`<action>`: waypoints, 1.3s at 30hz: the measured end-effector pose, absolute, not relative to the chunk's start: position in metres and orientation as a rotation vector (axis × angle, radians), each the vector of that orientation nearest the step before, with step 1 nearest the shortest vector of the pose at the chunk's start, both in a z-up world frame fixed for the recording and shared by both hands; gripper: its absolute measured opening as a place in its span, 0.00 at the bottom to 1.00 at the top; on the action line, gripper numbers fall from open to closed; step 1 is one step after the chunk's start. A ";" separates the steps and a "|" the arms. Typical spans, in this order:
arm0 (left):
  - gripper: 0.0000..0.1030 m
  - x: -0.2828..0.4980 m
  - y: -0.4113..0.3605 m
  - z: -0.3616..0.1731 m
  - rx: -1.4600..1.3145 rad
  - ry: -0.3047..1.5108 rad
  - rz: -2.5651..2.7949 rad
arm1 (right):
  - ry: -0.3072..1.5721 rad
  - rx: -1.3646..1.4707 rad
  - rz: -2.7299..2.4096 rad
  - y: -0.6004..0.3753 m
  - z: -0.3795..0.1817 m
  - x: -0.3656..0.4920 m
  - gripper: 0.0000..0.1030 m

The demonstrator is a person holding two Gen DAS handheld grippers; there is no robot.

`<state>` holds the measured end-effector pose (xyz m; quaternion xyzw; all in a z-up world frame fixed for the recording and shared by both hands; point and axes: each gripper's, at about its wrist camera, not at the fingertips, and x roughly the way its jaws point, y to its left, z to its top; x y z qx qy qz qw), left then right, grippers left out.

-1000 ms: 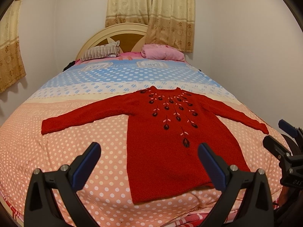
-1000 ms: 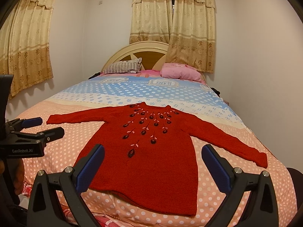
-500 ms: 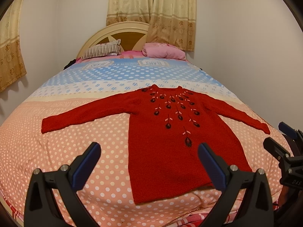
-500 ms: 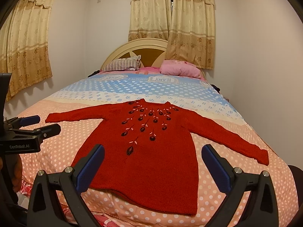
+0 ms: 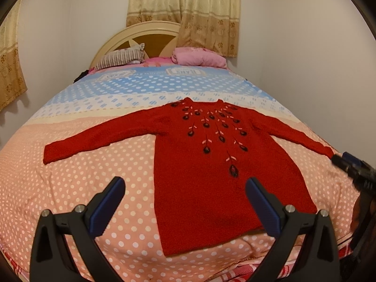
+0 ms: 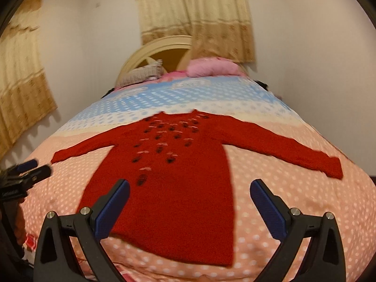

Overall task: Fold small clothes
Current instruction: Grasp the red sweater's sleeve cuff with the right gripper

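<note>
Red sweater (image 5: 218,178) being laid out flat near the bed's (image 5: 70,188) foot edge, sleeves spread.
Left gripper (image 5: 185,202) and right gripper (image 6: 190,202) are being held wide apart, nothing gripped.

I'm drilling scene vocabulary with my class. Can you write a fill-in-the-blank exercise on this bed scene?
1. The red sweater lies flat with both ___ spread out.
2. The left tongs and right tongs are both ___, holding nothing.
3. Beside the striped pillow lies a ___ pillow.

Missing words: sleeves; open; pink
</note>
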<state>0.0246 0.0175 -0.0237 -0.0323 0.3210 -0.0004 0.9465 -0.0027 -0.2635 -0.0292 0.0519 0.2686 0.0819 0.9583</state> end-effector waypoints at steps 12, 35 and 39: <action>1.00 0.093 0.012 -0.041 -0.027 0.708 0.003 | 0.716 0.655 -0.246 -0.539 -0.086 0.074 0.89; 1.00 0.109 0.013 -0.056 -0.012 0.756 0.012 | 0.822 0.607 -0.193 -0.586 -0.129 0.175 0.14; 1.00 0.106 0.024 -0.053 -0.040 0.742 0.024 | 0.758 0.555 -0.133 -0.564 -0.091 0.183 0.14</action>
